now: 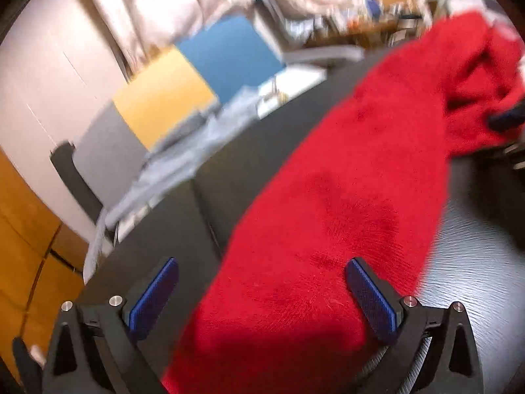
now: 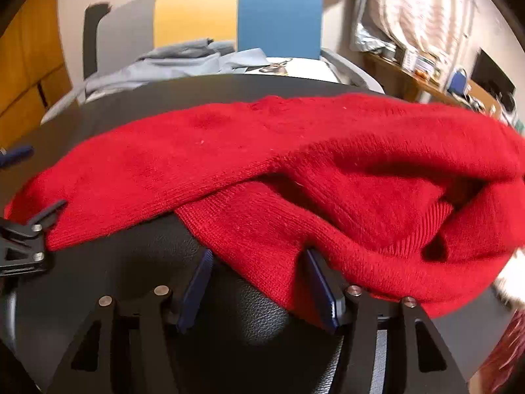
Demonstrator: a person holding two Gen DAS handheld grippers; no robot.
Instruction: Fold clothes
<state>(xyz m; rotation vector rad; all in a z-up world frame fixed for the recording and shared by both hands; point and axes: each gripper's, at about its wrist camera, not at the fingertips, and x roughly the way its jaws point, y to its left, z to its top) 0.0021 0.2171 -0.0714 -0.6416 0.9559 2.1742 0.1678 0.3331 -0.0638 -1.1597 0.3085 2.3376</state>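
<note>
A red knit sweater (image 1: 344,180) lies stretched across the black table (image 1: 203,203). In the blurred left wrist view my left gripper (image 1: 262,262) is open wide over one end of it, and its blue pads (image 1: 154,295) stand clear of the cloth. In the right wrist view the sweater (image 2: 229,151) is bunched at the right. My right gripper (image 2: 259,252) is about half open, with a fold of the knit lying loosely between its jaws and draped over the right finger. The left gripper's blue fingertip (image 2: 16,156) shows at the left edge.
Behind the table (image 2: 131,279) stands a chair with grey, yellow and blue back panels (image 2: 197,13), piled with grey-blue clothes (image 2: 183,62). A cluttered desk (image 2: 426,75) runs along the back right. Orange wooden cabinet doors (image 2: 29,65) are at the left.
</note>
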